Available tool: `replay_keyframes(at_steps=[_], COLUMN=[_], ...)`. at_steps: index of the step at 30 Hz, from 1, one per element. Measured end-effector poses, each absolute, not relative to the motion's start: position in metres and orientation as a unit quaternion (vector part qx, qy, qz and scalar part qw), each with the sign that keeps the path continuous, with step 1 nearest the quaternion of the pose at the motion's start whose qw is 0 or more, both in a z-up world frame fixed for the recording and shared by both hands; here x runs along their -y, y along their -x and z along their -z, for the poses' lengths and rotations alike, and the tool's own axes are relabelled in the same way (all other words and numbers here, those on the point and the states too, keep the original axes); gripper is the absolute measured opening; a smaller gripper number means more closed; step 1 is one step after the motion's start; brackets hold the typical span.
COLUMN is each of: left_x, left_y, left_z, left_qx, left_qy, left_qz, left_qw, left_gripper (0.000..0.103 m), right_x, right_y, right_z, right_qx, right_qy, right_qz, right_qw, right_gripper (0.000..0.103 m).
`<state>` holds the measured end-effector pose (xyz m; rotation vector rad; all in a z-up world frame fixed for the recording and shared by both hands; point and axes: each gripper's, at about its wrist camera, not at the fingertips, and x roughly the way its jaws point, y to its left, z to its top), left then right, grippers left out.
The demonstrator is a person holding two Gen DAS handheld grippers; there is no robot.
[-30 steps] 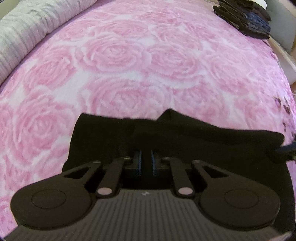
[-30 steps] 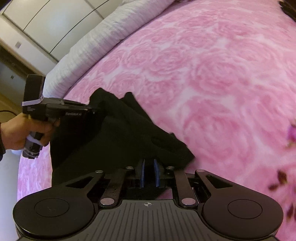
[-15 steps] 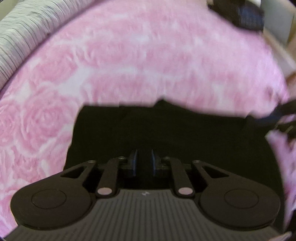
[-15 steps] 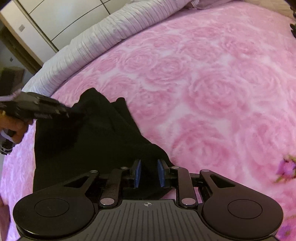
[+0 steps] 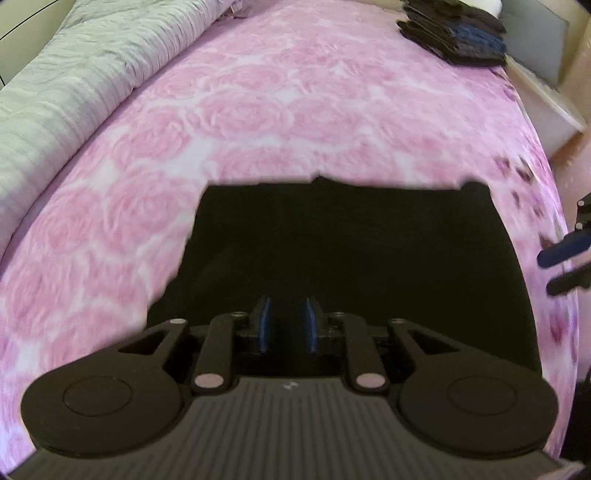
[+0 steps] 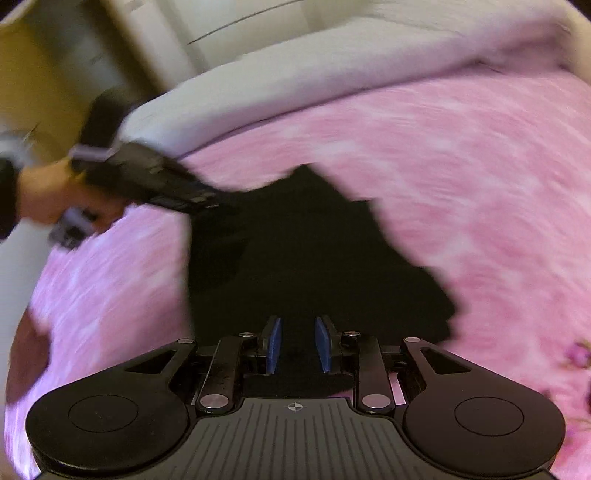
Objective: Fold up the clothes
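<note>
Black garment (image 5: 347, 251) on pink rose bedspread (image 5: 258, 110), folded dark stack (image 5: 454, 33) well beyond.

Black garment (image 6: 306, 251) under opening right claw (image 6: 298, 345)

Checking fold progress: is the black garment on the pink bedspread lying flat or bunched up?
Flat: the black fabric garment lies as a smooth, roughly rectangular shape with straight edges on the pink rose-print bedspread. Layer count cannot be told; the fabric is too dark.
</note>
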<state>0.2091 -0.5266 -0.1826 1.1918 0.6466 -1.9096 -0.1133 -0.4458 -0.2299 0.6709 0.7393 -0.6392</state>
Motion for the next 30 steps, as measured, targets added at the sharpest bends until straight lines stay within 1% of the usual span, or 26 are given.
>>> replay_keyframes(at_steps=[2, 4, 7, 12, 14, 17, 19, 21, 23, 25, 27, 30], left_x=[0.517, 0.513, 0.507, 0.503, 0.506, 0.524, 0.537, 0.548, 0.551, 0.552, 0.546, 0.545], left_y=[-0.213, -0.213, -0.207, -0.232, -0.254, -0.284, -0.295, -0.300, -0.299, -0.300, -0.309, -0.326], left_z=[0.205, 0.233, 0.250, 0.220, 0.205, 0.207, 0.219, 0.231, 0.231, 0.224, 0.208, 0.199], left_qx=[-0.247, -0.235, -0.196, -0.212, -0.217, -0.251, -0.271, -0.289, -0.294, -0.298, -0.301, -0.312], left_qy=[-0.492, -0.509, -0.502, -0.462, -0.431, -0.397, -0.387, -0.373, -0.373, -0.373, -0.360, -0.343], left_qz=[0.743, 0.741, 0.758, 0.781, 0.788, 0.779, 0.772, 0.771, 0.769, 0.769, 0.772, 0.755], left_qw=[0.380, 0.370, 0.367, 0.364, 0.383, 0.415, 0.425, 0.428, 0.427, 0.426, 0.429, 0.464], left_gripper=[0.016, 0.016, 0.014, 0.016, 0.016, 0.016, 0.021, 0.021, 0.021, 0.020, 0.020, 0.018], right_x=[0.426, 0.419, 0.418, 0.415, 0.411, 0.409, 0.414, 0.418, 0.416, 0.422, 0.426, 0.431], right_y=[0.082, 0.060, 0.059, 0.057, 0.055, 0.053, 0.050, 0.048, 0.046, 0.046, 0.053, 0.067], right_z=[0.243, 0.274, 0.299, 0.283, 0.262, 0.245, 0.266, 0.293, 0.304, 0.296, 0.281, 0.262], right_qx=[-0.388, -0.446, -0.430, -0.426, -0.414, -0.405, -0.426, -0.447, -0.454, -0.460, -0.443, -0.419], right_qy=[-0.278, -0.273, -0.303, -0.328, -0.305, -0.266, -0.271, -0.275, -0.256, -0.267, -0.284, -0.278], right_qz=[0.293, 0.303, 0.342, 0.378, 0.403, 0.431, 0.423, 0.409, 0.400, 0.396, 0.406, 0.433], right_qw=[0.829, 0.797, 0.779, 0.754, 0.757, 0.761, 0.753, 0.746, 0.753, 0.749, 0.747, 0.748], right_gripper=[0.026, 0.026, 0.025, 0.026, 0.026, 0.026, 0.027, 0.027, 0.027, 0.028, 0.028, 0.028])
